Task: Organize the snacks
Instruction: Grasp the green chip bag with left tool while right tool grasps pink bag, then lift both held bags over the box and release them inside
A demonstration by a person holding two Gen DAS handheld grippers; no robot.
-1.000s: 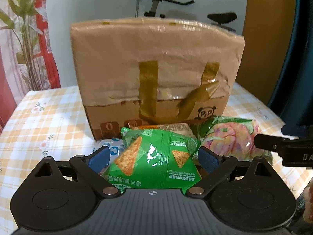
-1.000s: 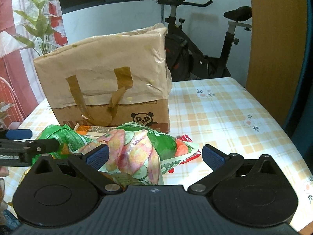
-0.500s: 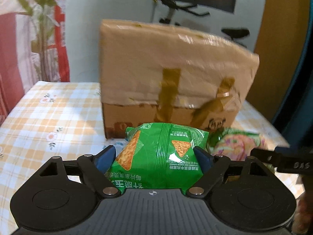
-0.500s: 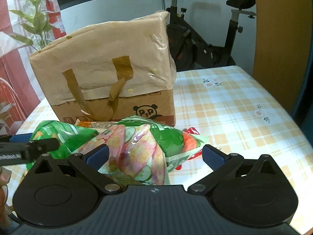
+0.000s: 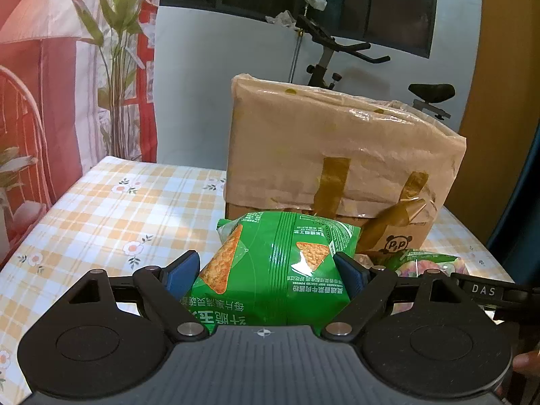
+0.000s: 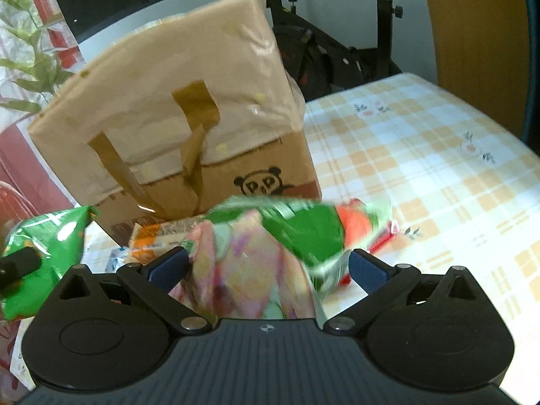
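Observation:
My left gripper [image 5: 266,270] is shut on a green corn chip bag [image 5: 280,266] and holds it above the table, in front of a brown paper carry bag [image 5: 337,155] with a panda logo. That green bag also shows at the left of the right wrist view [image 6: 44,249]. My right gripper [image 6: 266,266] has its jaws around a pink and green snack bag [image 6: 256,256], which looks lifted and blurred; the right jaw stands a little apart from it. The paper bag [image 6: 175,108] stands just behind.
An orange snack packet [image 6: 155,236] and a red packet [image 6: 381,239] lie on the checked tablecloth [image 6: 422,168] at the foot of the paper bag. An exercise bike [image 5: 337,64] and a plant [image 5: 114,67] stand behind the table.
My left gripper closed on the green chip bag and lifted it up and to the left. My right gripper moved closer to the paper bag and the pink and green bag has come up with it.

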